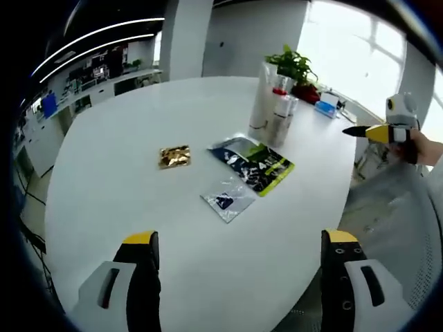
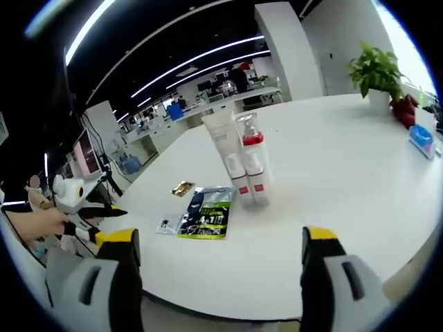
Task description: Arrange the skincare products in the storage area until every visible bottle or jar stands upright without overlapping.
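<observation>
Both tongs (image 1: 239,252) (image 2: 218,249) gape empty; white, red-banded bottles (image 2: 243,162) stand clustered upright.

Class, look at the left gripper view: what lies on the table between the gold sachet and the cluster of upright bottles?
The dark green-and-black pouch lies flat between the gold sachet and the bottles, in the left gripper view.

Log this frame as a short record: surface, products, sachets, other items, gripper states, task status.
surface: white table
products: cluster of bottles and tubes, standing upright, close together
sachets: gold sachet, green-and-black pouch, small clear packet, all lying flat
other items: potted plant, blue object
left gripper: open, holding nothing, above the table edge
right gripper: open, holding nothing
task status: no product being gripped
</observation>
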Demonstrator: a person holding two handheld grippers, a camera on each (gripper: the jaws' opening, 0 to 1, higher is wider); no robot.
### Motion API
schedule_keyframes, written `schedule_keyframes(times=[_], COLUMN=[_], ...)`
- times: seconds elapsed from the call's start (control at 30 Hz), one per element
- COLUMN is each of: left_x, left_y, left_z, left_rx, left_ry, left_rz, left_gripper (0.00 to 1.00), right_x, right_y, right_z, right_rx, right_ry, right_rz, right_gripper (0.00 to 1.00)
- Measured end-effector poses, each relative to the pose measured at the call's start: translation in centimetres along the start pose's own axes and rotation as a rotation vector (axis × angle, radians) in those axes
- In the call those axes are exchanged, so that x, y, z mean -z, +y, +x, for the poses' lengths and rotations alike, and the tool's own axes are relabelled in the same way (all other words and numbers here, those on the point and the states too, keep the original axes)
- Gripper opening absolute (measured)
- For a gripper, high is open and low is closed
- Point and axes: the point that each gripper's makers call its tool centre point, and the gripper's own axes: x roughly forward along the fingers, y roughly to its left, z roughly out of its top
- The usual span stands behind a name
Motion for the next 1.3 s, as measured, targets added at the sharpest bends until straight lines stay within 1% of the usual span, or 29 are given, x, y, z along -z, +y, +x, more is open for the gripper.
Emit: schedule_keyframes(times=[0.1,0.2,0.37,0.57,0.7,0.93,1.17,1.3], left_x=[-0.4,-1.4,-2.5,-3.6,-4.0,-4.8,-5.8,-5.8], left_y=[0.3,0.9,2.0,3.1,3.5,4.9,6.5,7.0], left_z=[0.5,1.1,2.1,3.5,4.3,5.8,7.6,8.6], left_rx=[0.011,0.020,0.033,0.045,0.059,0.073,0.088,0.105], left_ry=[0.014,0.019,0.059,0.087,0.104,0.142,0.191,0.226], left_rz=[0.022,0.046,0.114,0.169,0.197,0.252,0.333,0.380], left_gripper=[0.95,0.95,0.95,0.95,0.95,0.94,0.94,0.94], right_x=[0.0,0.1,0.0,0.1,0.2,0.2,0.1,0.1], right_y=[-0.1,-0.2,-0.4,-0.5,-0.6,-0.9,-1.2,-1.5], right_z=[0.0,0.0,0.0,0.0,0.0,0.0,0.0,-0.1], right_rx=[0.002,0.006,0.014,0.013,0.015,0.031,0.047,0.059], right_ry=[0.002,0.003,-0.001,0.001,0.006,0.006,0.001,0.000], right_rz=[0.005,0.010,0.023,0.039,0.041,0.044,0.058,0.067], right_gripper=[0.97,0.97,0.97,0.97,0.97,0.98,0.98,0.98])
